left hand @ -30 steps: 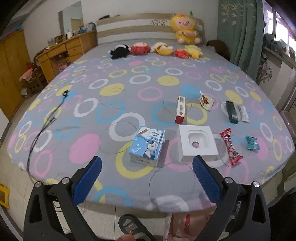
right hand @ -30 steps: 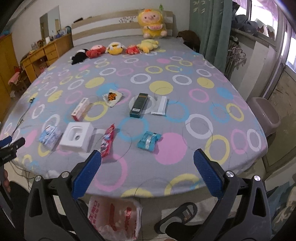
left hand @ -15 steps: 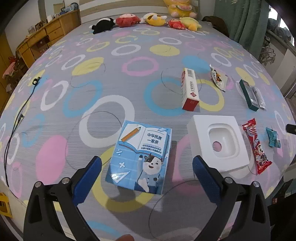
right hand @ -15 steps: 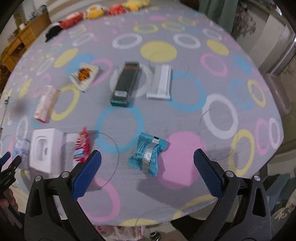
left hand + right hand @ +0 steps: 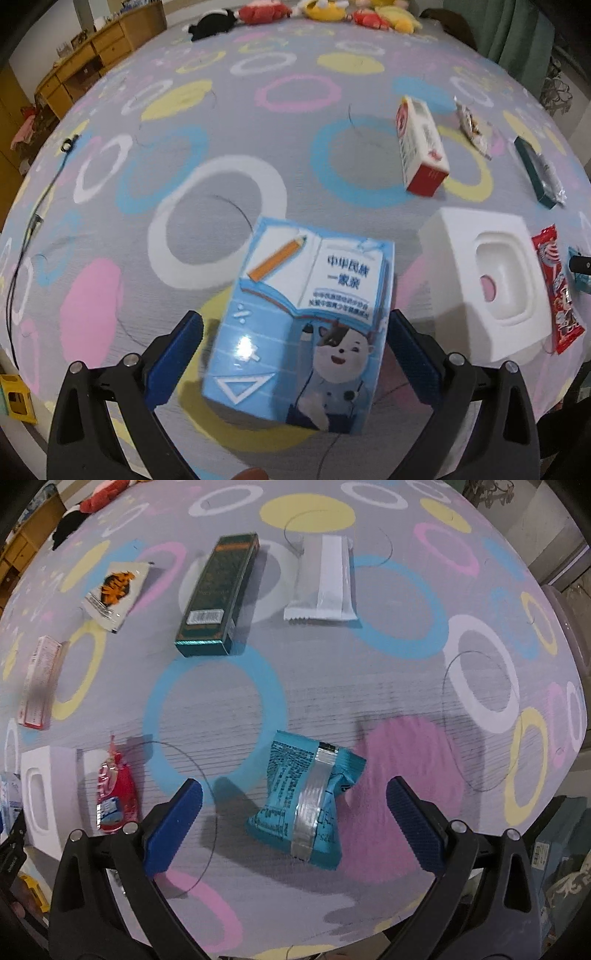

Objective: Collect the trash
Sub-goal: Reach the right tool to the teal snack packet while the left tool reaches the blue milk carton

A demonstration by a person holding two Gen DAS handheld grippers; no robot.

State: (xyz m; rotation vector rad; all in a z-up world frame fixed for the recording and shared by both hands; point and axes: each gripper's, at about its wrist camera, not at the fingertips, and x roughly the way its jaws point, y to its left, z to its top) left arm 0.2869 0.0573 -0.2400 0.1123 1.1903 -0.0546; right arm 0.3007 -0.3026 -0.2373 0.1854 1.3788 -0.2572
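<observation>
In the left wrist view my left gripper (image 5: 295,354) is open, its blue fingers on either side of a light blue cartoon-printed box (image 5: 303,321) lying on the bed. In the right wrist view my right gripper (image 5: 295,827) is open around a crumpled teal snack wrapper (image 5: 303,797). More trash lies on the bed: a white foam tray (image 5: 484,284), a red wrapper (image 5: 112,797), a red-and-white box (image 5: 421,147), a dark green box (image 5: 218,594), a white wrapper (image 5: 325,579) and an orange-printed sachet (image 5: 116,590).
The bed has a grey cover with coloured rings (image 5: 221,147). Plush toys (image 5: 332,11) line its far end. A wooden dresser (image 5: 92,51) stands at the left, a green curtain (image 5: 517,33) at the right. A black cable (image 5: 44,192) lies along the bed's left side.
Both grippers have moved forward and down toward the bed. The blue box now sits between the left fingers and the teal wrapper between the right fingers. Both stay open.
</observation>
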